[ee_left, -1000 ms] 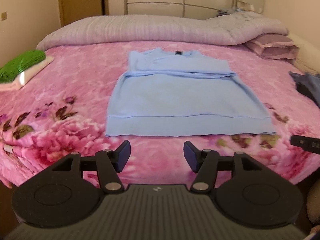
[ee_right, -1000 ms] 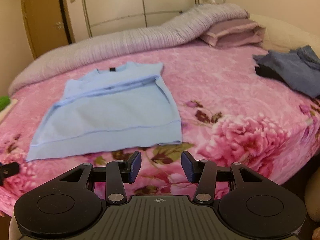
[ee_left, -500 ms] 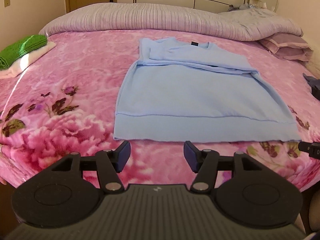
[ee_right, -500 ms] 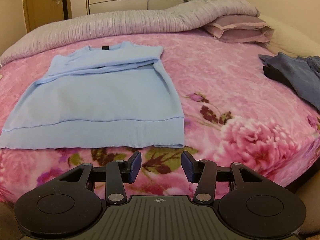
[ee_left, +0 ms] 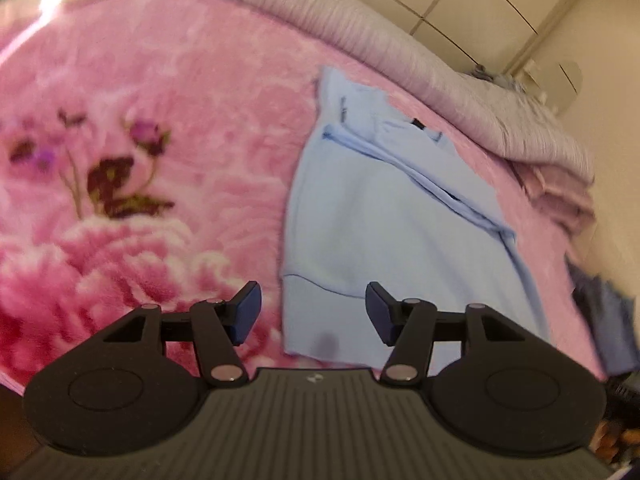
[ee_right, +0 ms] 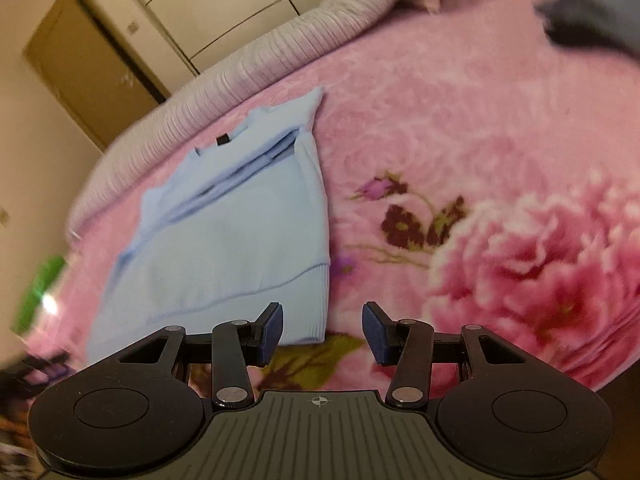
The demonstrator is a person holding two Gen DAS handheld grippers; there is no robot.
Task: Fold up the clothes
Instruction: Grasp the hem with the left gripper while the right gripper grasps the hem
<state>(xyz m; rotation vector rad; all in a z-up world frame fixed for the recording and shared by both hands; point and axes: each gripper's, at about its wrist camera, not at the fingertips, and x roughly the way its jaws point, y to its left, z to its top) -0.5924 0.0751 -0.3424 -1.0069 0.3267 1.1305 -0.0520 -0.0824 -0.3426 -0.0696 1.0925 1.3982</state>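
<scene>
A light blue sweater lies flat on the pink floral bedspread, sleeves folded across the chest, hem toward me. My left gripper is open and empty, its jaws straddling the sweater's near left hem corner. In the right wrist view the sweater lies to the left. My right gripper is open and empty at the near right hem corner. Both views are tilted and blurred.
The pink bedspread covers the bed. A grey rolled duvet and pillows lie at the head. Dark blue clothes lie at the right. A green folded item lies at the far left. Wardrobe and door stand behind.
Both grippers have moved forward and down to the sweater's hem corners, each tilting outward. Both stay open.
</scene>
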